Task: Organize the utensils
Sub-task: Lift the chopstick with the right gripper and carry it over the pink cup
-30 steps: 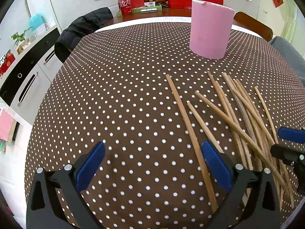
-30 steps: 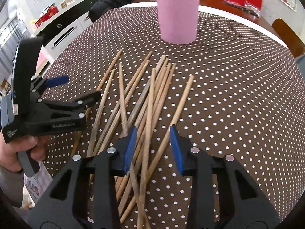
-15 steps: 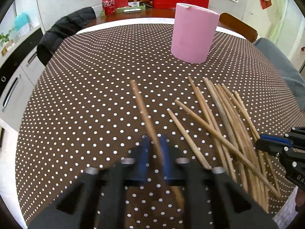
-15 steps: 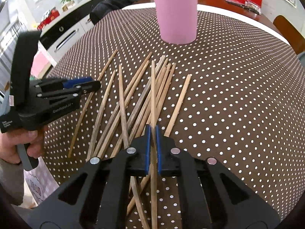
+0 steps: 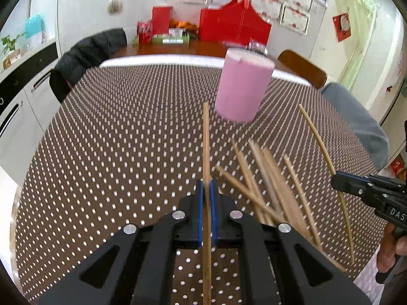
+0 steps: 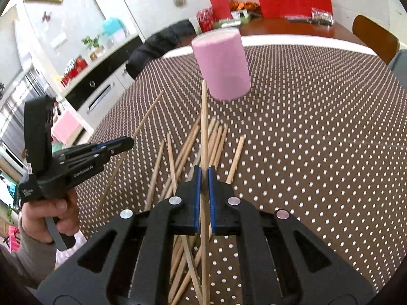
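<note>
The surface (image 5: 106, 137), covered in a brown cloth with white dots, now carries fewer loose sticks than a second ago, because two have come up off it. The pink cup (image 5: 243, 84) stands upright toward the far side, well apart from the pile of chopsticks (image 6: 193, 147) that lies fanned out nearer the person. A moment ago both tongs hung wide over that pile; now each has closed on a single stick and lifted it. The left tongs (image 5: 206, 211) are clamped on the left chopstick (image 5: 206, 139), whose free end points toward the cup. The right tongs (image 6: 202, 198) are clamped the same way on the right chopstick (image 6: 204, 117), which also aims at the cup. So the picking-up looks done for this pair, and I'd judge the next step is carrying both across and dropping them into the cup, tips first; most of the pile is left to clear.
</note>
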The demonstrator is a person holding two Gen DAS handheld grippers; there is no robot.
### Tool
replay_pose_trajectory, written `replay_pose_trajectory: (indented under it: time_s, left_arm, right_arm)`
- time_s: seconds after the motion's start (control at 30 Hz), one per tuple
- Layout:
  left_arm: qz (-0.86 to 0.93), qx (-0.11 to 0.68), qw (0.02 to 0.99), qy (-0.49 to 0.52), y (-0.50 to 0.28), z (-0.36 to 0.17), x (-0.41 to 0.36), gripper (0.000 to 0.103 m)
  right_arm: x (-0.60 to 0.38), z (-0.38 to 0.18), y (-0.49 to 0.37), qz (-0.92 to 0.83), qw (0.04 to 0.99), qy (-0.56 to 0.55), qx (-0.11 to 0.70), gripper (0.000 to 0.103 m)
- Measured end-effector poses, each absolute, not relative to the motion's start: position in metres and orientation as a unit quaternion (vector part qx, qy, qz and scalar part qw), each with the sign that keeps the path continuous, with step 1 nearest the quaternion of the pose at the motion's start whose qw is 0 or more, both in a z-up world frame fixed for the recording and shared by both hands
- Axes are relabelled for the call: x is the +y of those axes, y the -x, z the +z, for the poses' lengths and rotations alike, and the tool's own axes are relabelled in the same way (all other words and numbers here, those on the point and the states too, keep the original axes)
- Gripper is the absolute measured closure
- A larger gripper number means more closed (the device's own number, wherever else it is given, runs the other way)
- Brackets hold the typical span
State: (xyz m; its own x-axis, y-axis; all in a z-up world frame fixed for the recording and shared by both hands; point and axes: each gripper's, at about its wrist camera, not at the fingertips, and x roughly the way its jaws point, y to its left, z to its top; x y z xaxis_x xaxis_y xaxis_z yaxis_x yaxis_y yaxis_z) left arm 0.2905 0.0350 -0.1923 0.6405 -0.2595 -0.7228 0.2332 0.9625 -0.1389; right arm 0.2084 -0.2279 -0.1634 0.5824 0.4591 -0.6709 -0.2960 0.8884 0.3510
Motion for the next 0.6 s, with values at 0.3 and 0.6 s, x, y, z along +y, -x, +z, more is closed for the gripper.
replay_pose_trajectory:
  time_s: [0.3,0.6]
  left_arm:
    - [-0.168,0.268,0.947,0.046,-0.293,-0.107,0.022,0.097]
    - [-0.260,0.059,0.959,0.096,-0.347,-0.024,-0.014,0.097]
  right_arm:
    - [-0.247,-0.093,-0.243,0.208,0.927,-0.133,0.282,0.097]
    - [-0.235,-0.023,-0.331,0.189,0.961,-0.138,0.148,0.097]
